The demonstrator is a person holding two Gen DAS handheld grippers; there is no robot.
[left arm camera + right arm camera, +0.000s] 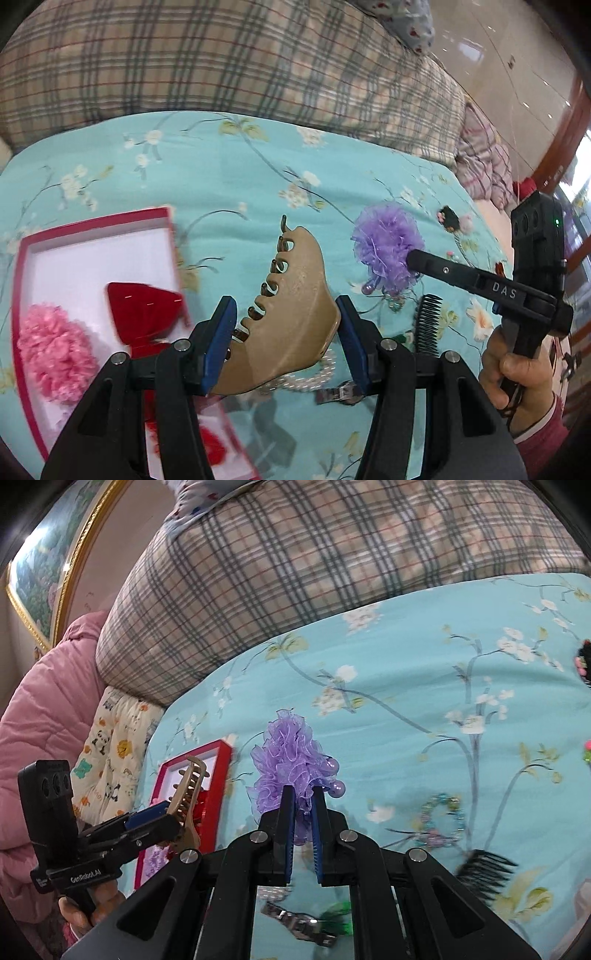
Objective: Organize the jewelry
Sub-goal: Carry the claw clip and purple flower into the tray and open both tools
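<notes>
Nearest the left wrist camera, the left gripper [284, 325] grasps a tan claw clip [288, 295] across its body, blue pads pressed to either side, the clip's long axis running up and away from the jaws with its teeth facing the red box [94, 236]. That box lies open on the turquoise floral bedspread [229, 173], to the left of and slightly below the held clip; it already holds a pink pompom [51, 362] and a red velvet bow [147, 306]. The coming move, as I judge it, is a short carry leftward and down so the clip can drop onto the bare white floor of the box above the bow. The left gripper is tilted downward and is clearly the nearer of the two to the box.

In the right wrist view, the right gripper [303, 805] is clenched on a purple ruffled scrunchie [291, 764], its jaws nearly together around the frill, with small beads hanging at the scrunchie's right. The box sits well off to its left, beyond the left gripper, so this hand would have to wait or reach across. A black comb [480, 871], a beaded bracelet [441, 819] and a metal watch band [295, 921] lie loose on the bedspread, not yet sorted
</notes>
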